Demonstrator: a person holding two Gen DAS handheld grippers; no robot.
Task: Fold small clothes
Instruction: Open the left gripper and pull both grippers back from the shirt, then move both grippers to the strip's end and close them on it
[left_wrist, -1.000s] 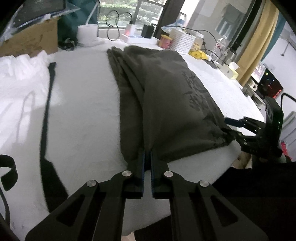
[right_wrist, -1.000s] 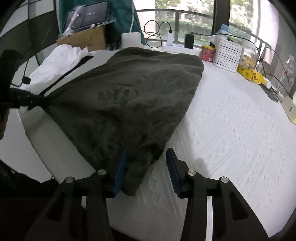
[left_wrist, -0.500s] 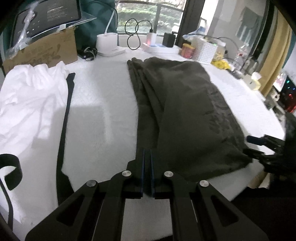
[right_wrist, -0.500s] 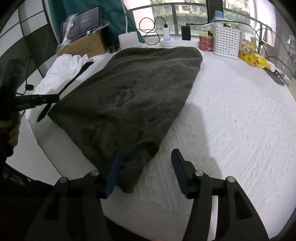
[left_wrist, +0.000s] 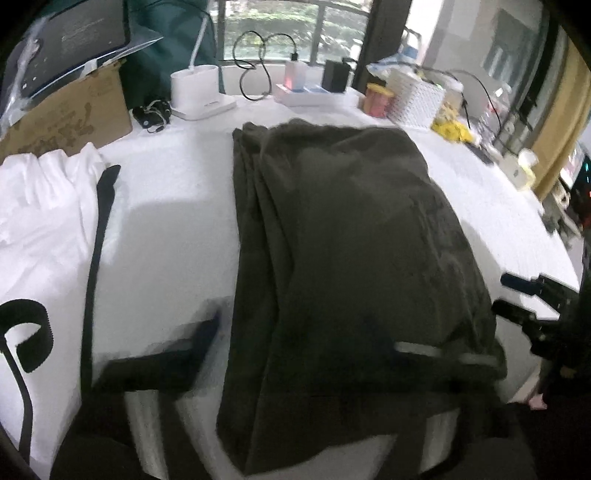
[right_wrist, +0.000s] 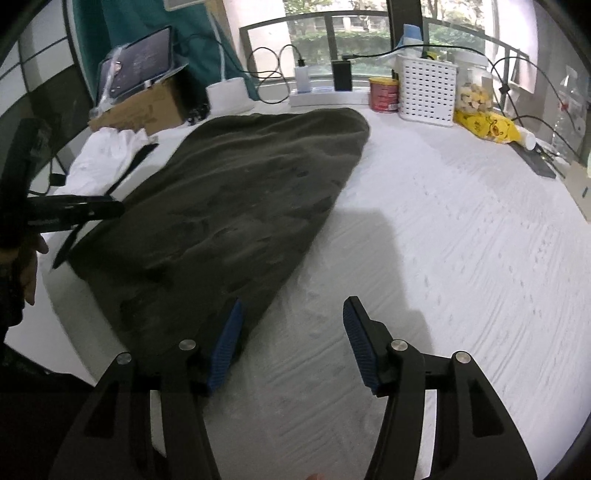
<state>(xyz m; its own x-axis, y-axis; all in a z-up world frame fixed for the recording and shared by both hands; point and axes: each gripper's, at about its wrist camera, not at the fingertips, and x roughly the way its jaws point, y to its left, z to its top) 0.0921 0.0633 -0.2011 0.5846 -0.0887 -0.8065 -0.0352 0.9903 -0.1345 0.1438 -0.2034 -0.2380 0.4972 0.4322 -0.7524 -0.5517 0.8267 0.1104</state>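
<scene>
Dark garment (left_wrist: 351, 229): released, flat on white bedcover (right_wrist: 461, 240). Left gripper (left_wrist: 306, 332): jaws just sprung wide, opening. Right gripper (right_wrist: 291, 339): open, empty. Next fold pending.

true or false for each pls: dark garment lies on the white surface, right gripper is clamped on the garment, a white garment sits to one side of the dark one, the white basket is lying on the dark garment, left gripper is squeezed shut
1. The dark garment lies on the white surface. True.
2. The right gripper is clamped on the garment. False: its fingers stand apart, nothing pressed between them.
3. A white garment sits to one side of the dark one. True.
4. The white basket lies on the dark garment. False: it stands apart from it, by the window.
5. The left gripper is squeezed shut. False: its fingers are opening wide, the garment's near edge lying between them.
</scene>
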